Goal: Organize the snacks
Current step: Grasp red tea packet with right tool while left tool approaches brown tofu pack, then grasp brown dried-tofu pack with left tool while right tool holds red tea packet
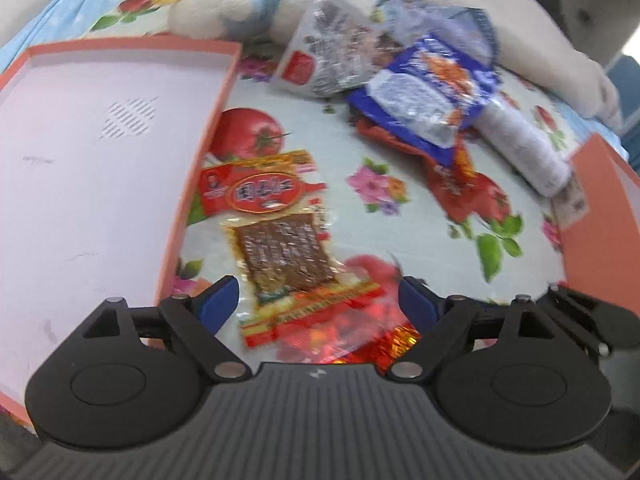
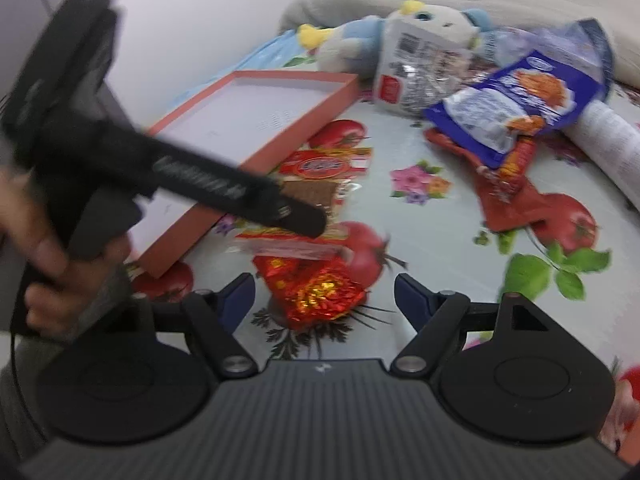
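Note:
A clear snack packet with a brown slab and a red header (image 1: 280,240) lies on the flowered cloth beside the orange tray (image 1: 208,128). My left gripper (image 1: 318,296) hangs open just above its near end, pads off it. Close by lies a crinkled red foil packet (image 2: 316,288), between the spread fingers of my open right gripper (image 2: 324,292), which do not touch it. In the right wrist view the left gripper (image 2: 308,222) reaches in from the left over the clear packet (image 2: 320,184). The tray's white inside holds nothing.
Further back lie a blue packet (image 1: 424,92), a clear bag with a red label (image 1: 328,56), a red packet (image 1: 452,184) and a white roll (image 1: 524,148). A plush toy (image 1: 240,0) sits behind them. A second orange box (image 1: 600,216) stands at the right. A hand (image 2: 48,256) holds the left gripper.

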